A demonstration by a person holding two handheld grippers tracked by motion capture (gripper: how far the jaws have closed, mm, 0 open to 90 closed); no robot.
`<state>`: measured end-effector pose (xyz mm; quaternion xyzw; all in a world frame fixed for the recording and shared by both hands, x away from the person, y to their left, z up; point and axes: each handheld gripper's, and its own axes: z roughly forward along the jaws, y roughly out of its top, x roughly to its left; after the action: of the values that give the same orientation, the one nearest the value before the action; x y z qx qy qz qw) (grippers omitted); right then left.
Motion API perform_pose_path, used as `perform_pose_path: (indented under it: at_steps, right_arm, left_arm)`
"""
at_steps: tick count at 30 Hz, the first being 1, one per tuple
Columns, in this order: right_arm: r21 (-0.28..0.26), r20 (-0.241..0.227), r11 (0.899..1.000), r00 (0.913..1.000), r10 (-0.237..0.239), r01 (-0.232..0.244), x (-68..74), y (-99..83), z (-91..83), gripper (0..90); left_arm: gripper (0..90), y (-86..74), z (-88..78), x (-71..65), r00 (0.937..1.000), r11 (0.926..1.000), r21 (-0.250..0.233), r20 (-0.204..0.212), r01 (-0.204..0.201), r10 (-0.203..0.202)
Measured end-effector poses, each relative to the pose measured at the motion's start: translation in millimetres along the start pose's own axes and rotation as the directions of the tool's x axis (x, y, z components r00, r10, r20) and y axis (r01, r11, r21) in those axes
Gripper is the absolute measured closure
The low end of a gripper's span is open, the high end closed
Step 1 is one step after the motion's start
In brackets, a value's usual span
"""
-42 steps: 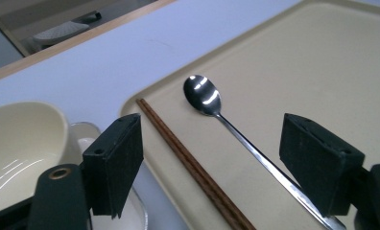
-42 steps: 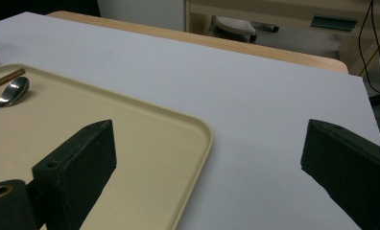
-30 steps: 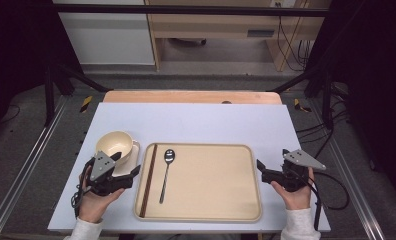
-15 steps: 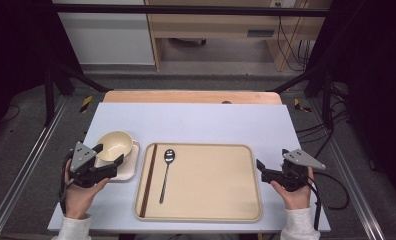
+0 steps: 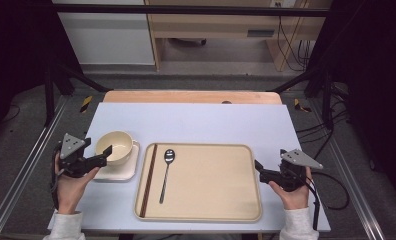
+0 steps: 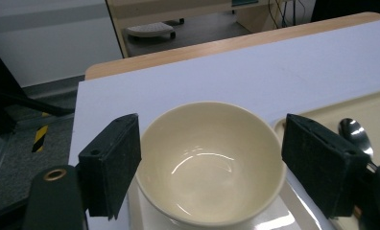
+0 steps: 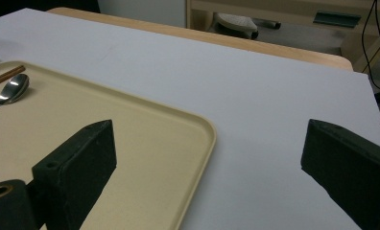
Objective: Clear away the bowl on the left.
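At the left of the high view, the left gripper (image 5: 104, 153), jaws spread wide, frames the cream bowl (image 5: 114, 147) on its square saucer (image 5: 117, 170); next, closing on the rim.

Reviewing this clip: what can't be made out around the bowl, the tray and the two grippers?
- Bowl: near rim cut off by the bottom edge, left gripper view.
- Plate under the bowl: mostly covered by it, high view.
- Tray: near part hidden behind the right gripper's open jaws.
- Spoon: handle hidden behind a left gripper jaw.
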<state>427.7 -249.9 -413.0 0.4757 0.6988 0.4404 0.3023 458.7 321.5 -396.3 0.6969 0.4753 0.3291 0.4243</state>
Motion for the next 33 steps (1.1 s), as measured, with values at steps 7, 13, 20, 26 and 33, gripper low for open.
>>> perform_pose_path:
  at_steps: [7, 13, 20, 26, 33]
  right_arm:
    - [0.004, 0.007, 1.0, 1.0, -0.001, 0.001, -0.8, -0.2, 0.4, 5.5]
    - [0.003, 0.008, 1.0, 1.0, 0.001, -0.001, -1.4, -0.7, 0.9, 5.6]
    - [0.002, 0.003, 1.0, 1.0, 0.004, -0.004, -1.3, -1.1, 0.4, 5.6]
    - [0.008, 0.008, 1.0, 1.0, -0.001, 0.001, -1.3, -1.5, 1.8, 5.6]
    - [0.014, 0.006, 1.0, 1.0, -0.001, 0.001, -0.8, -1.8, 2.9, 5.6]
  left_arm:
    - [22.6, 0.6, 15.4, 13.9, 0.9988, 0.9994, 0.012, -0.038, 0.033, -0.032]
    - [23.7, -3.2, 27.7, 23.8, 0.9969, 0.9976, 0.026, -0.048, 0.064, -0.063]
    - [26.2, -14.1, 38.0, 34.1, 0.9946, 0.9918, 0.096, -0.068, 0.085, -0.078]
    - [32.7, -17.9, 44.4, 34.9, 0.9953, 0.9874, 0.136, -0.062, 0.081, -0.073]
    - [44.1, -22.2, 52.0, 36.7, 0.9946, 0.9778, 0.188, -0.062, 0.094, -0.083]
